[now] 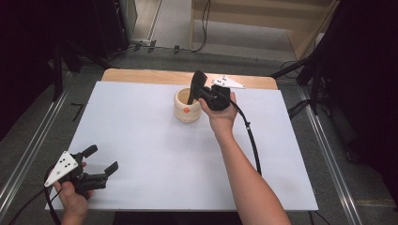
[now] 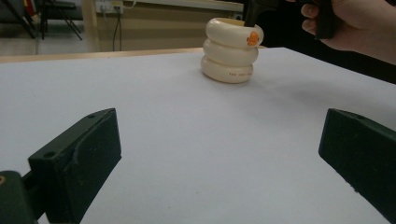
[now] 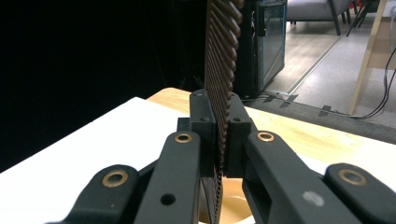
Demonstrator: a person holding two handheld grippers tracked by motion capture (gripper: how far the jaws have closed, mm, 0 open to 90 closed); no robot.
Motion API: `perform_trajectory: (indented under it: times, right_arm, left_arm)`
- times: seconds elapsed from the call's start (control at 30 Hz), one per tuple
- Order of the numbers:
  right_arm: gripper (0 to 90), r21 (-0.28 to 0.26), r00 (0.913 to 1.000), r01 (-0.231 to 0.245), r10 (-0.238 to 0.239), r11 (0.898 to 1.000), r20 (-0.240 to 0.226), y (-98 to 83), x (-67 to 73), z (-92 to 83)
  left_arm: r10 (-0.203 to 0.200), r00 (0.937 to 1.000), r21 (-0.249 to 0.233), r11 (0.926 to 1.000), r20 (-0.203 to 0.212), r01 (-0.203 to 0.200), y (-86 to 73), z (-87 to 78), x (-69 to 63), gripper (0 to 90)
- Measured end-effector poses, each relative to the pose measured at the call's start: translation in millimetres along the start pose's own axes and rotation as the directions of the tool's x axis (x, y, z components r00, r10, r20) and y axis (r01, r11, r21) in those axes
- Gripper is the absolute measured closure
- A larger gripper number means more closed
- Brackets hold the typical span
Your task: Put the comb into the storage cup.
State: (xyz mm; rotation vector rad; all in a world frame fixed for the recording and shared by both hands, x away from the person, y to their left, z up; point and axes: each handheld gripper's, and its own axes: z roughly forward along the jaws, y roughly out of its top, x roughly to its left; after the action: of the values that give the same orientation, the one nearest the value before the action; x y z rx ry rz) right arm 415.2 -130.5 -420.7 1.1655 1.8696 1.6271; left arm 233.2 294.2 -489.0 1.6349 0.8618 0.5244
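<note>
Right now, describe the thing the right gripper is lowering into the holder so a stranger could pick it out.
On the white table, find the cream ringed holder near the far edge. Above it the right gripper clamps a thin dark brown comb, edge-on, with fine ridged teeth.

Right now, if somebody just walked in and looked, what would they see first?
Probably the cream ringed holder with an orange spot, standing alone toward the far side of the white table. Right above it, the right claw is shut on a dark ridged strip that dips into the holder's opening. Down at the near left corner, the left claw rests wide open, holding nothing.
</note>
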Motion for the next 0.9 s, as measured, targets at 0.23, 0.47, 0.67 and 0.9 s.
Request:
perform_trajectory:
  times: [0.23,0.47,0.67,0.9]
  right_arm:
    - [84.5,0.020,0.9999,-0.010,0.010,1.000,0.007,-9.8,-1.5,4.5]
    - [84.4,0.010,0.9990,-0.044,0.044,0.999,0.011,-13.6,-7.1,3.9]
    - [73.7,0.003,0.9967,-0.076,0.076,0.997,0.028,-15.1,-12.6,0.6]
    - [46.3,0.001,0.9955,-0.008,0.008,1.000,0.094,-15.3,-17.4,-4.0]
  left_arm:
    - [-0.004,1.0000,-0.003,1.0000,0.004,0.004,-0.2,0.0,0.4,0.0]
    - [-0.001,0.9999,-0.008,1.0000,0.010,0.002,-0.1,-0.9,0.5,0.0]
    - [-0.008,1.0000,-0.009,0.9999,0.003,0.008,-0.1,-1.5,1.1,0.0]
    - [-0.001,1.0000,0.001,1.0000,0.003,0.001,0.1,-0.8,0.1,0.0]
